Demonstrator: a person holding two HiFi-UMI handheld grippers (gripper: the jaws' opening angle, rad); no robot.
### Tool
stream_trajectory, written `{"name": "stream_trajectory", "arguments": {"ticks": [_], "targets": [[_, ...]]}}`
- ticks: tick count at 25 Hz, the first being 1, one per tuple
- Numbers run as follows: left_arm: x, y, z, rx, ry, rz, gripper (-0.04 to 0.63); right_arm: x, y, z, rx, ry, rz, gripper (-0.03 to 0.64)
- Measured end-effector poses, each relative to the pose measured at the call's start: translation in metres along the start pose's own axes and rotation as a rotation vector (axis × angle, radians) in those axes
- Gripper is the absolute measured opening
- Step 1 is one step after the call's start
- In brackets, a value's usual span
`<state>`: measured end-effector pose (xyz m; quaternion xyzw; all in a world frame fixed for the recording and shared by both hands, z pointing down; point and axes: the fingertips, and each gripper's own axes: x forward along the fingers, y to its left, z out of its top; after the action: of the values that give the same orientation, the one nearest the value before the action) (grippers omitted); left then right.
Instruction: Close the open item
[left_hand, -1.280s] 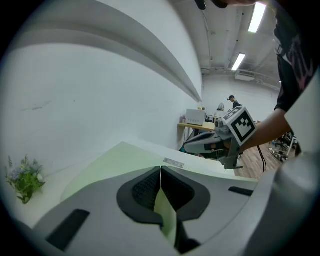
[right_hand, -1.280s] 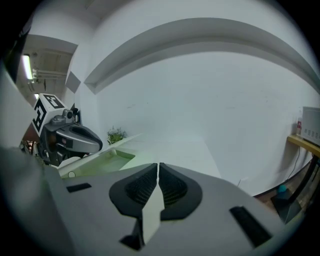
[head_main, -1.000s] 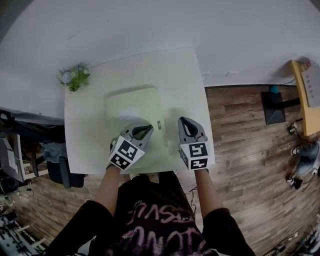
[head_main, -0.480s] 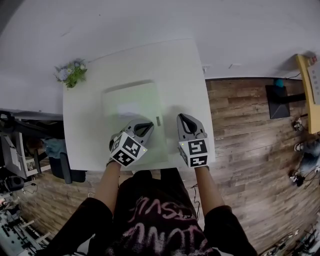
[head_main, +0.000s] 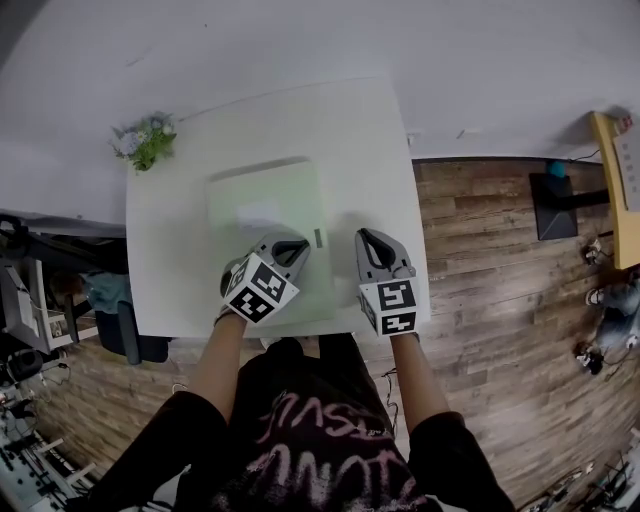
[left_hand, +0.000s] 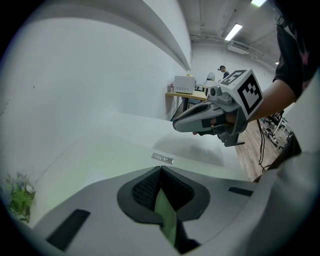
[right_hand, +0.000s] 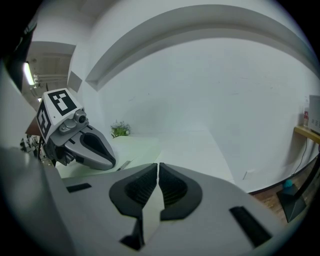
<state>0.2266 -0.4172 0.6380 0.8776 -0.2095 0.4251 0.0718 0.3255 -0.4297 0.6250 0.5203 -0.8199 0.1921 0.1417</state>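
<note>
Head view: over the last second the left gripper (head_main: 298, 246) has turned slightly above the pale green case (head_main: 265, 200). The case lies flat on the white table (head_main: 370, 140) and looks already closed. The right gripper (head_main: 366, 238) hovers just beside it.

Left gripper view: jaws clenched, empty, above the case.

Right gripper view: jaws together, holding nothing.

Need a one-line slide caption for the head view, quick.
Left gripper, jaws shut, over a pale green flat case on a white square table; right gripper shut beside it.
</note>
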Motion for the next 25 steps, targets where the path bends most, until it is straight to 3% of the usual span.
{"name": "stream_trajectory", "arguments": {"ticks": [7,11,17,25], "targets": [[-0.009,0.003,0.004,-0.007,-0.045,0.019,0.012,-0.008,0.012,0.01,-0.024,-0.015,-0.017,0.026],[-0.022,0.012,0.012,-0.074,-0.142,0.04,0.012,-0.014,0.021,0.019,-0.045,-0.025,-0.033,0.026],[-0.057,0.026,0.017,-0.11,-0.246,0.098,0.012,-0.022,0.041,0.034,-0.074,-0.042,-0.055,0.026],[-0.121,0.051,0.0,-0.214,-0.384,0.189,0.012,-0.027,0.087,0.061,-0.116,-0.089,-0.075,0.026]]}}
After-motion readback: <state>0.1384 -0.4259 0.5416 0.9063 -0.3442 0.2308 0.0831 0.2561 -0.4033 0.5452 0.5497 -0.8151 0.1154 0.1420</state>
